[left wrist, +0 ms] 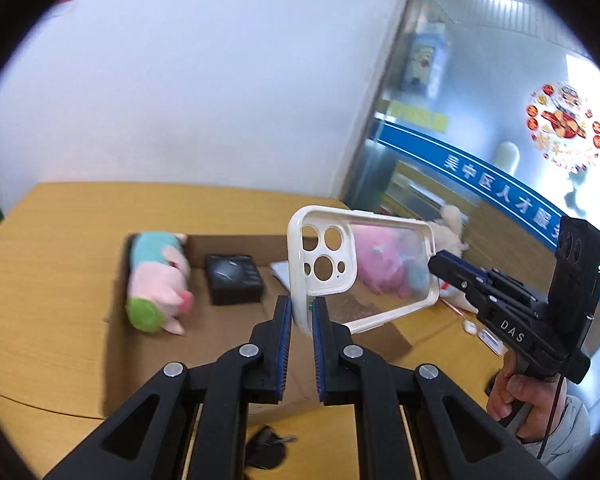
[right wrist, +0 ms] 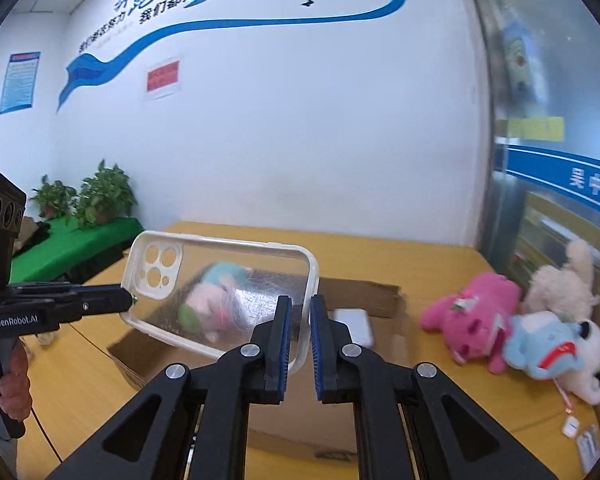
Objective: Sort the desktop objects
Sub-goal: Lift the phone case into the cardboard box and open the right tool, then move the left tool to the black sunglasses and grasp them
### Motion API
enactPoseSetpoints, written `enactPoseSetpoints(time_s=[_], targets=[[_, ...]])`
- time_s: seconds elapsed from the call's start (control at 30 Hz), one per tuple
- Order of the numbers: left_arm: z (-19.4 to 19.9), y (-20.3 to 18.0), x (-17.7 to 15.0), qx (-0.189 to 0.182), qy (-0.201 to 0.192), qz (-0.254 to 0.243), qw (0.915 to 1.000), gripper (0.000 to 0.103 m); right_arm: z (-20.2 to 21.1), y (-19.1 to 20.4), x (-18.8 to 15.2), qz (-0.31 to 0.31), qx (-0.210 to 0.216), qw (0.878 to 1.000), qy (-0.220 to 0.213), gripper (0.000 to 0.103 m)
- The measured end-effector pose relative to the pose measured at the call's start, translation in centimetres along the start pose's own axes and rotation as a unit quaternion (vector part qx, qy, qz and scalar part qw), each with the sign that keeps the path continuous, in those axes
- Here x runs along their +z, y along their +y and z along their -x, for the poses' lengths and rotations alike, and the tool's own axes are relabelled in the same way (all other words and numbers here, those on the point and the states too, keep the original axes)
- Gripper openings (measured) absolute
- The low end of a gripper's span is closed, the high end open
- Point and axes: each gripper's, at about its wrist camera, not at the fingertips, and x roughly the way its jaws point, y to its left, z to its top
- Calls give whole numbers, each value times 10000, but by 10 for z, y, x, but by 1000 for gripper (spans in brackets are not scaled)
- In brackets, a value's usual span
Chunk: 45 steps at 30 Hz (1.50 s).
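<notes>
A clear phone case (left wrist: 360,264) is held in mid-air at the centre of both views, above an open cardboard box (left wrist: 220,320) on the wooden desk (left wrist: 60,220). The left gripper (left wrist: 301,316) is clamped on the case's camera-hole end, and the right gripper (right wrist: 300,320) is clamped on the opposite end. In the box, at the left of the left view, a plush (left wrist: 156,280) and a black packet (left wrist: 234,278) are seen; more plush toys (right wrist: 512,320) lie at the right of the right view.

A slip is judged possible: only a thin rim is pinched at each end, so the case could be twisted or dropped outside the box if one grip is released unevenly. The flexible case could also be bent if the hands are drawn apart.
</notes>
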Motion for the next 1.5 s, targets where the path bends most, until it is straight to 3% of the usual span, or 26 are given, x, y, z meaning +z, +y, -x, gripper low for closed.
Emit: enactPoseSetpoints(time_s=[0.23, 0.47, 0.6, 0.73, 0.87, 1.0, 1.23, 1.37, 1.5], targets=[[-11, 58, 0, 622, 249, 122, 9977, 9, -81, 45, 11, -59, 575, 9975, 414, 8], [-67, 108, -23, 868, 1071, 521, 9891, 9, -166, 58, -29, -439, 817, 9863, 1366, 8], [-101, 128, -41, 1009, 1612, 701, 9792, 8, -203, 46, -63, -816, 874, 9734, 1956, 8], [-122, 139, -56, 1201, 2027, 741, 9690, 8, -225, 46, -96, -805, 802, 9620, 2485, 8], [-135, 137, -63, 1662, 2380, 401, 9561, 8, -246, 60, -113, -657, 696, 9461, 3095, 8], [-146, 139, -69, 2079, 2829, 222, 9361, 8, -255, 69, -118, -670, 780, 9325, 3462, 8], [-149, 142, -72, 2361, 3139, 180, 9195, 8, -262, 73, -127, -773, 852, 9200, 3746, 14], [-135, 144, -68, 2432, 3006, 314, 9217, 8, -246, 68, -121, -878, 949, 9236, 3609, 29], [-81, 126, -51, 2095, 1925, 381, 9579, 9, -206, 58, -100, -735, 750, 9456, 3079, 59]])
